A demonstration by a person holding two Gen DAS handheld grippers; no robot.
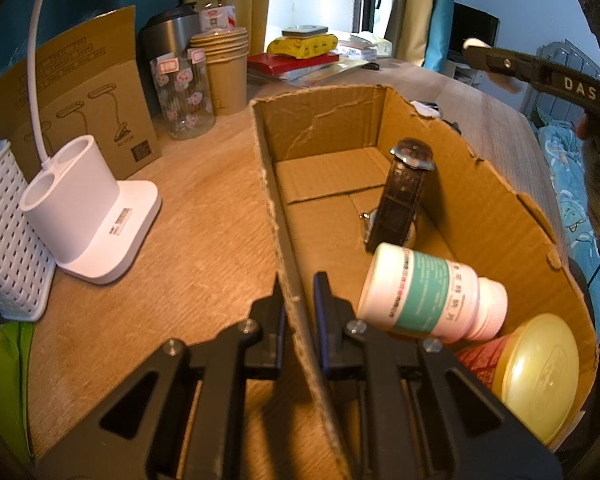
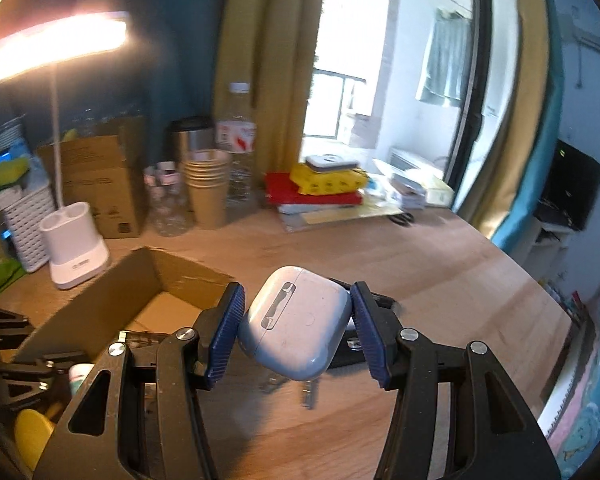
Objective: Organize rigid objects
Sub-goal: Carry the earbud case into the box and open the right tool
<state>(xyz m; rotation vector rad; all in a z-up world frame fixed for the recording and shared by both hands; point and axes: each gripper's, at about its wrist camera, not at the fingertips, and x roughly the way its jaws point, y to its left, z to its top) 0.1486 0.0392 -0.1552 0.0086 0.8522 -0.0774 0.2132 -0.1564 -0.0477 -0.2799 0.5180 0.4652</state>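
Up close on the left gripper point(image 1: 300, 292): black angular arms with triangular cut-outs, round silver screws at the joints, and thin dark-blue pads on the fingers point(image 1: 322, 300). The right gripper point(image 2: 298, 326) is built just the same, black frame, silver screw heads, but here the blue pads point(image 2: 226, 332) show a fine ribbed texture. Off to the side, a dark curved strap-like band point(image 1: 548, 76) carries pale letters "DAS".

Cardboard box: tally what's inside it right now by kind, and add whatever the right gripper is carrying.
In the cardboard box:
Wristwatch: 1
White pill bottle: 1
Yellow-lidded jar: 1
In the right gripper:
White earbuds case: 1
Total: 4
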